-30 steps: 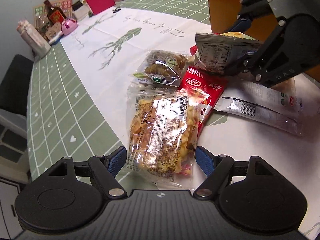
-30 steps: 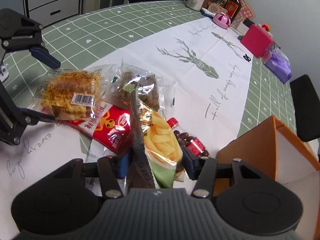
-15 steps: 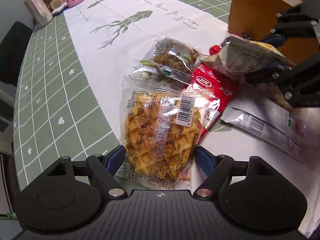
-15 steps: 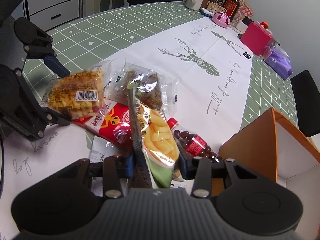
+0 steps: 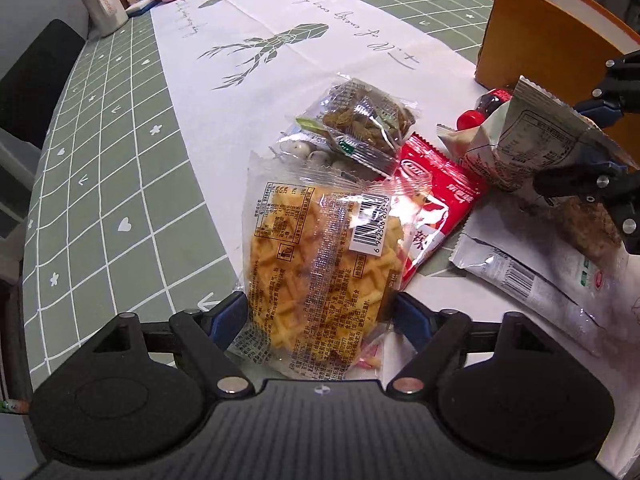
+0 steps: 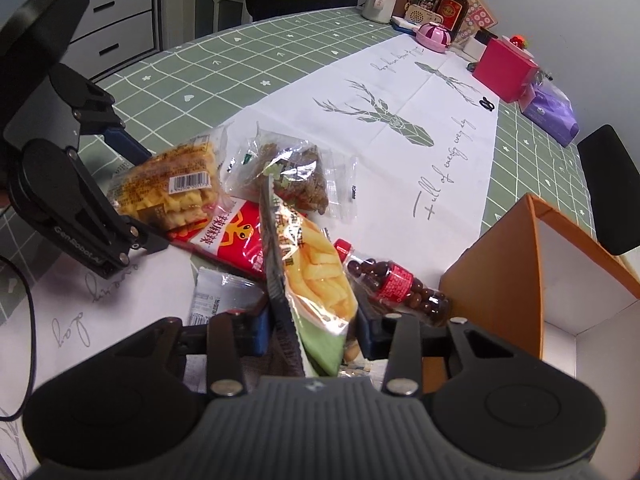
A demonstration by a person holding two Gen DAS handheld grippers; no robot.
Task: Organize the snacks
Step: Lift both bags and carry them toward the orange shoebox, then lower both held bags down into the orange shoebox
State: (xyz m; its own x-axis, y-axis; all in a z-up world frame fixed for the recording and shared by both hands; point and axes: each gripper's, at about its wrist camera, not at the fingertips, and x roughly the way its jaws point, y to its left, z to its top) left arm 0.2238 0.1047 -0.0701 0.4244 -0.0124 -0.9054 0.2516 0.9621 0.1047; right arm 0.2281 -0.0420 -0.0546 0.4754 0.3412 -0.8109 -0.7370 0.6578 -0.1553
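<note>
Left gripper (image 5: 320, 316): jaws spread either side of a clear bag of yellow lattice crackers (image 5: 320, 272), blue pads level with the bag's lower half; whether the pads touch the film cannot be told. The bag lies flat, barcode label up, at the edge of the white deer-print runner (image 5: 280, 52) where it meets the green checked tablecloth (image 5: 100, 184).

Right gripper (image 6: 312, 332): jaws pinching a green fries packet (image 6: 320, 280), held on edge, its sealed top pointing away from the camera. The left wrist view shows the packet's grey printed back clamped at the right of the frame.

Beneath and beside the crackers lies a red spicy-strip packet (image 5: 436, 196). Just beyond it sits a clear bag of brown snacks (image 5: 368, 120), overlapping a bag with pale round pieces (image 5: 312, 152). A silver-grey sachet (image 5: 520, 284) lies on the runner to the right of the red packet. A small bottle of chocolate balls (image 6: 396, 284), red cap and label, lies on its side against the orange box (image 6: 500, 272), which stands open near the table's edge, white inside.

At the far end of the table: pink box (image 6: 504, 68), purple pouch (image 6: 552, 108), brown bottle (image 6: 452, 8).
</note>
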